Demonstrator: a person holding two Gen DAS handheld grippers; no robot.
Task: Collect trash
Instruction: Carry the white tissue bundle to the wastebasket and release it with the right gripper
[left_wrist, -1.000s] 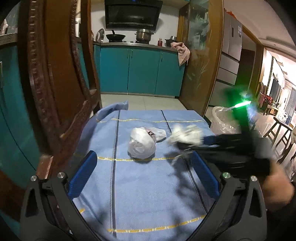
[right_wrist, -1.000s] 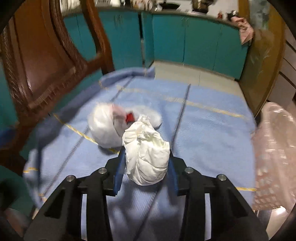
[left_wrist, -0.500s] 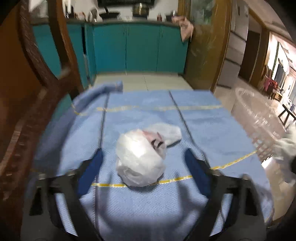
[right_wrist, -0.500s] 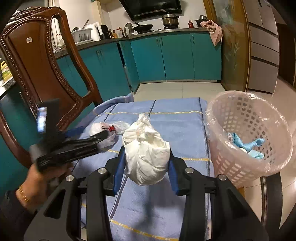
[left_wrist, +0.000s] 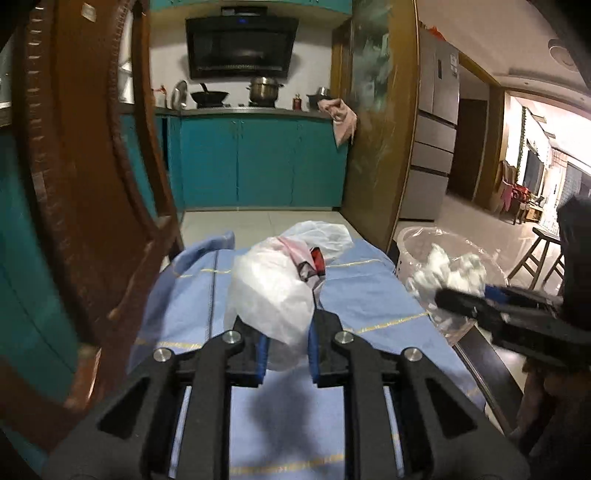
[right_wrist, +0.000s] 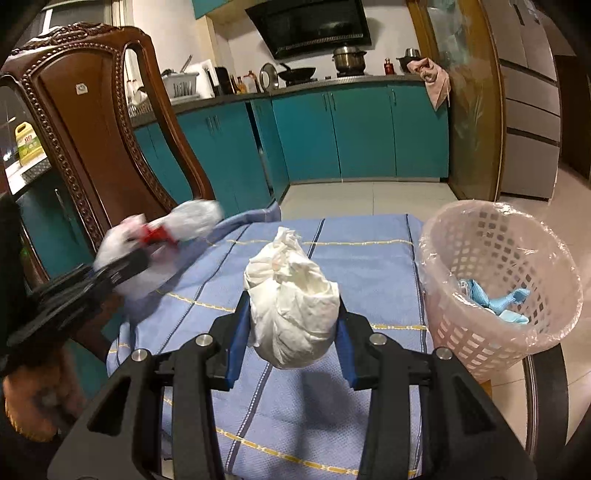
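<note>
A white plastic bag (left_wrist: 269, 288) with red and pink scraps inside hangs above the blue tablecloth (left_wrist: 369, 295). My left gripper (left_wrist: 288, 350) is closing on it and its blue pads press into the bag's sides. In the right wrist view the same bag (right_wrist: 184, 221) shows blurred at the left. My right gripper (right_wrist: 291, 332) is shut on a crumpled white paper wad (right_wrist: 291, 295), held above the cloth just left of the pink basket (right_wrist: 476, 347). In the left wrist view that wad (left_wrist: 447, 269) sits in front of the basket (left_wrist: 413, 240).
The basket has a clear plastic liner and holds blue scraps (right_wrist: 495, 299). A carved wooden chair (right_wrist: 92, 129) stands close on the left of the table. Teal cabinets (right_wrist: 362, 136) and tiled floor lie beyond the table's far edge.
My left gripper went from wide open around the bag to closed on it, and the bag has left the cloth. My right gripper carried the wad to the right, beside the basket.
</note>
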